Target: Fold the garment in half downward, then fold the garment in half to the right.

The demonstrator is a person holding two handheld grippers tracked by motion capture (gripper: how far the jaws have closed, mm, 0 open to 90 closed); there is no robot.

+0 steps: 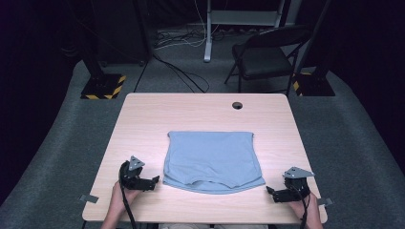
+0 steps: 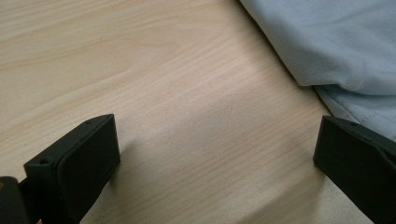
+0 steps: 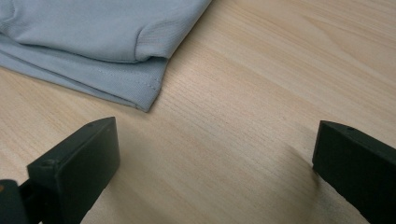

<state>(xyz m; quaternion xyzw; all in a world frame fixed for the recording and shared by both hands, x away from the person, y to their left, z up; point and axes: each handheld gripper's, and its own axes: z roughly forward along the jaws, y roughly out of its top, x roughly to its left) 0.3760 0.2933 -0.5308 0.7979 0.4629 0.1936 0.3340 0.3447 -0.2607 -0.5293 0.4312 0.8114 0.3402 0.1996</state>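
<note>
While the person's forearms rest at the near edge of the table, a folded light-blue shirt lies flat on the wood, roughly centred and closer to the near edge than the far one. It is folded into a squarish bundle, with the layered hems and a curved neckline showing along the side nearest the person.

Left of the shirt, the left gripper sits low over the table, its jaws spread wide with nothing between them. Its own camera looks along bare wood, with the shirt's near left corner just off the right-hand jaw, near it but not touching. Right of the shirt, the right gripper mirrors it: jaws released and empty, pointing inward toward the cloth. From that gripper's view the shirt's near right corner shows stacked layers with a stitched hem, a little ahead of the left-hand jaw and clear of it.

To my eye both grippers are parked at matching spots beside the shirt's two near corners, which suits a two-handed fold: each jaw pair could slide in and pinch a corner, so the edge lifts evenly. The wide-open stance suggests readiness to take several layers at once. The stacked hems could separate if only the top layer is caught, so a low, flat approach along the wood seems sensible.

Beyond the shirt, a small round hole marks the table's far side, and a chair stands on the floor behind.
</note>
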